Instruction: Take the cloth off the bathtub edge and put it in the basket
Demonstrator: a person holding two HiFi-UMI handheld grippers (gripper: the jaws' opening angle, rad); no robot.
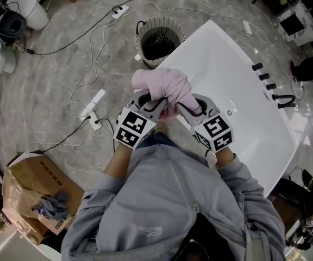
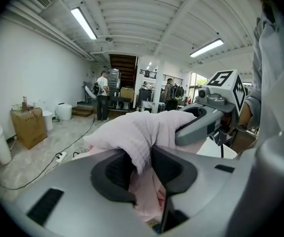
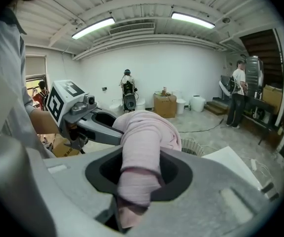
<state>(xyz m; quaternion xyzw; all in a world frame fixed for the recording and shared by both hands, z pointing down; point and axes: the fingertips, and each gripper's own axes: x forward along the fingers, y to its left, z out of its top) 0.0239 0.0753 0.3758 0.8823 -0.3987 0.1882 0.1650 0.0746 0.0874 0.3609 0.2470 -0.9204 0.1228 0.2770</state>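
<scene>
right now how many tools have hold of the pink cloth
2. The left tool is shut on the left side of the cloth, and the right tool is shut on its right side. Both are just in front of the person. No other tool is in view.

Left claw (image 1: 146, 100), right claw (image 1: 191, 108) side by side, tight on cloth (image 1: 160, 85)
</scene>
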